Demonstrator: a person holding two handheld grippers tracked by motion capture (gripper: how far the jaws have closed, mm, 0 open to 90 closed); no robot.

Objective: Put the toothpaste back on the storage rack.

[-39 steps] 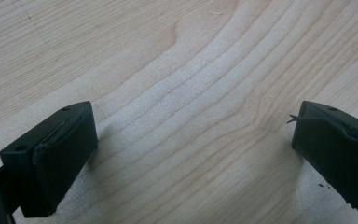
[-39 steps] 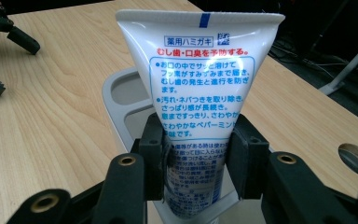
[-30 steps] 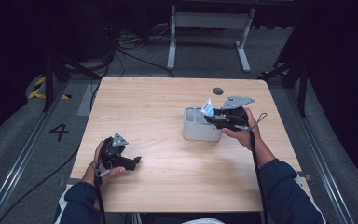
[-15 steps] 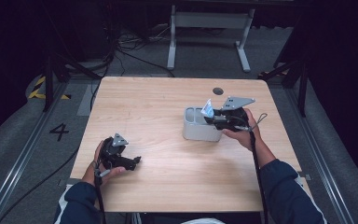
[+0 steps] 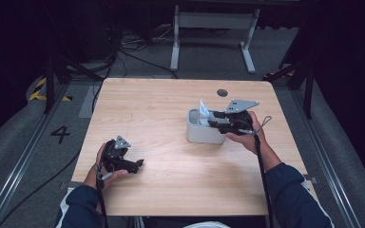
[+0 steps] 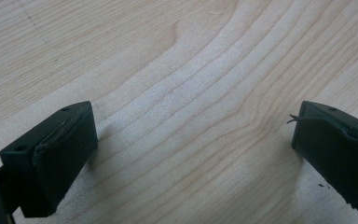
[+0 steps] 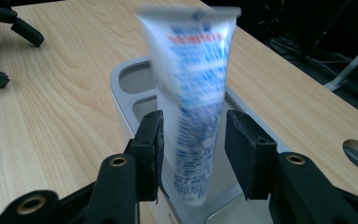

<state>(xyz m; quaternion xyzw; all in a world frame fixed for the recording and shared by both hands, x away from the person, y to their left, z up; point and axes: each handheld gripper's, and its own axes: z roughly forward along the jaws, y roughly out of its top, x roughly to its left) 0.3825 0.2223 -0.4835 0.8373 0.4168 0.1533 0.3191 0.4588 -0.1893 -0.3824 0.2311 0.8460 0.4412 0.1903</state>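
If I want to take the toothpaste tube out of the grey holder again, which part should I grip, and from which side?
Probably grip the tube on its flat upper body, just above the rim of the grey holder, approaching level from the side where the right gripper is. The tube stands upright, its lower end inside a compartment, so only the upper part is free. The jaws have just been opening; they flank the tube without pressing.

Left claw (image 5: 135, 165): resting low near the worktop's near-left edge, held in the left hand (image 5: 105, 164), jaws standing wide apart. Right claw (image 7: 193, 140): pointing leftward, gripped by the right hand (image 5: 248, 137); jaws just opening, pads parting.
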